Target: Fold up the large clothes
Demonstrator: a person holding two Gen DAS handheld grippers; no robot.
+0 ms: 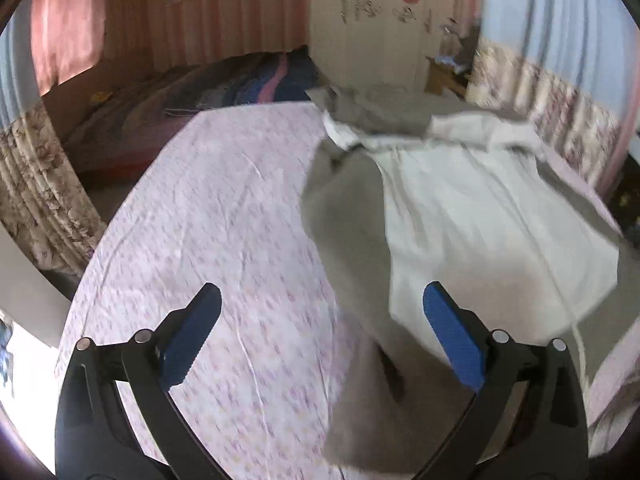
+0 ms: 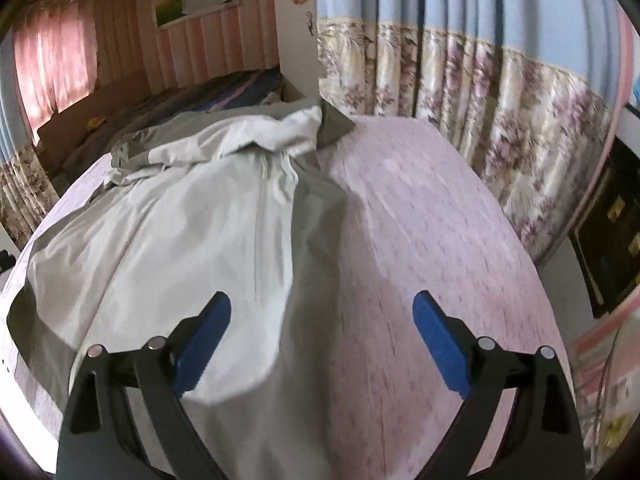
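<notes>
A large grey and white jacket [image 1: 472,216] lies spread on the pink flowered sheet [image 1: 208,216], white lining up, grey edges around it. In the left wrist view it fills the right half, its near grey part under my left gripper [image 1: 322,304], which stands open and holds nothing. In the right wrist view the jacket [image 2: 172,232] covers the left half of the sheet [image 2: 440,220]. My right gripper [image 2: 322,312] is open above the jacket's near right edge, nothing between its blue pads.
A second bed with dark bedding [image 1: 208,92] stands behind on the left. Flowered curtains [image 2: 500,112] hang close along the right side. A dark cabinet [image 2: 612,232] is at the far right. Striped pink wall [image 1: 224,20] at the back.
</notes>
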